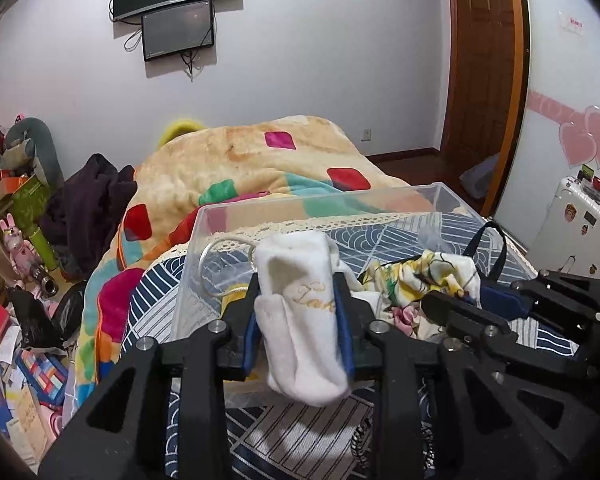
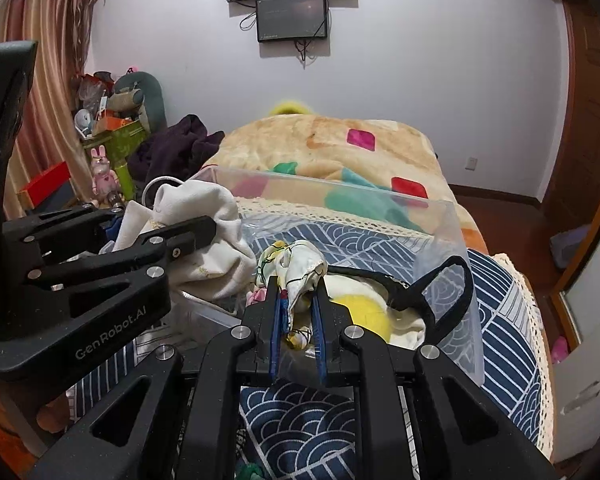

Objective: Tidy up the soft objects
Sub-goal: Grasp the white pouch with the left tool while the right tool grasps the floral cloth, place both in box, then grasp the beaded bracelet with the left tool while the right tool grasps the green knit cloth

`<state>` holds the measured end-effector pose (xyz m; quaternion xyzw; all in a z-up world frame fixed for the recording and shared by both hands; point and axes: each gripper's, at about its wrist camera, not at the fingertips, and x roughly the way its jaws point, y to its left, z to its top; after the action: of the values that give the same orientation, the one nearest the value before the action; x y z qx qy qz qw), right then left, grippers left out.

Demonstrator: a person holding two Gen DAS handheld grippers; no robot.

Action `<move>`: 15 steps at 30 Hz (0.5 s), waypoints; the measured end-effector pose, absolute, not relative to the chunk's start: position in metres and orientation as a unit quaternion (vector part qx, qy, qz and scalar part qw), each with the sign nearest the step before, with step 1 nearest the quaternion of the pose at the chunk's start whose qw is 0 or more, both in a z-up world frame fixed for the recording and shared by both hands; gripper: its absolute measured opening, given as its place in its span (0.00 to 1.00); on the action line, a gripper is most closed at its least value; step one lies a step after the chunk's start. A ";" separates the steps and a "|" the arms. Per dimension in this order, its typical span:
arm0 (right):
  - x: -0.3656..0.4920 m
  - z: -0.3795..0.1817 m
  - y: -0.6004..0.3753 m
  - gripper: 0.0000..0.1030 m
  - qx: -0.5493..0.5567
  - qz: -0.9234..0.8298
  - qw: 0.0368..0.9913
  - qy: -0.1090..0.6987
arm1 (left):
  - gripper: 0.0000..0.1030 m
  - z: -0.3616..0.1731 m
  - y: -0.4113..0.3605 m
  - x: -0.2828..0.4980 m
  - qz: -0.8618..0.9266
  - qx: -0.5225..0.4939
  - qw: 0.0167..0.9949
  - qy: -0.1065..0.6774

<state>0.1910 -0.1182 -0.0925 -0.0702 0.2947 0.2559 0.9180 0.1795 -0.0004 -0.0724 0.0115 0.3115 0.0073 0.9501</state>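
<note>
My left gripper (image 1: 300, 280) is shut on a white towel (image 1: 300, 320) with gold embroidery, held over the near left part of a clear plastic bin (image 1: 284, 208). My right gripper (image 2: 298, 284) is shut on a floral yellow-and-white cloth (image 2: 302, 268), held over the same bin (image 2: 452, 240). The right gripper (image 1: 452, 304) with the floral cloth (image 1: 428, 276) also shows in the left wrist view. The left gripper (image 2: 204, 228) and towel (image 2: 204, 236) also show in the right wrist view. In the bin lie a yellow-centred cream soft item (image 2: 364, 312) and a black strap (image 2: 440, 292).
The bin stands on a bed with a blue-and-white patterned cover (image 2: 508, 320). A colourful blanket (image 1: 260, 160) is heaped behind it, with dark clothing (image 1: 92, 200) to its left. Clutter and toys (image 1: 16, 240) fill the left floor. A white cabinet (image 1: 572, 216) stands to the right.
</note>
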 end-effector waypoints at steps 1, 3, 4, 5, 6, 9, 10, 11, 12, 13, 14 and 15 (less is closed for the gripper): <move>0.191 -0.092 -0.119 0.19 -0.070 0.255 0.918 0.295 | 0.37 -0.071 0.001 0.178 0.005 0.007 0.950 0.312; 0.188 -0.090 -0.124 0.27 -0.065 0.253 0.920 0.291 | 0.39 -0.069 0.002 0.174 0.000 -0.001 0.950 0.311; 0.187 -0.089 -0.126 0.32 -0.061 0.254 0.921 0.288 | 0.40 -0.066 0.002 0.172 -0.003 -0.003 0.951 0.310; 0.185 -0.087 -0.128 0.34 -0.057 0.256 0.922 0.284 | 0.42 -0.064 0.002 0.170 -0.006 -0.003 0.952 0.307; 0.183 -0.085 -0.131 0.39 -0.054 0.257 0.923 0.280 | 0.44 -0.061 0.001 0.166 -0.008 -0.003 0.953 0.303; 0.177 -0.077 -0.137 0.46 -0.049 0.257 0.927 0.267 | 0.52 -0.051 0.000 0.155 -0.014 -0.005 0.957 0.289; 0.175 -0.074 -0.139 0.48 -0.048 0.258 0.929 0.263 | 0.55 -0.048 -0.001 0.150 -0.015 -0.006 0.959 0.283; 0.173 -0.071 -0.141 0.49 -0.046 0.258 0.930 0.257 | 0.57 -0.044 -0.001 0.146 -0.015 -0.007 0.961 0.277; 0.170 -0.068 -0.144 0.52 -0.044 0.258 0.932 0.250 | 0.60 -0.040 0.000 0.140 -0.016 -0.009 0.963 0.270; 0.166 -0.064 -0.146 0.56 -0.042 0.257 0.934 0.243 | 0.64 -0.037 0.001 0.136 -0.016 -0.012 0.964 0.264; 0.164 -0.062 -0.148 0.58 -0.041 0.257 0.936 0.237 | 0.66 -0.035 0.002 0.131 -0.018 -0.014 0.966 0.259; 0.160 -0.058 -0.151 0.61 -0.039 0.257 0.938 0.230 | 0.70 -0.032 0.003 0.126 -0.019 -0.018 0.967 0.255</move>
<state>0.1598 -0.1509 -0.0583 -0.0394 0.2298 0.2566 0.9380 0.1262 0.0033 -0.0324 -0.0179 0.2549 -0.0188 0.9666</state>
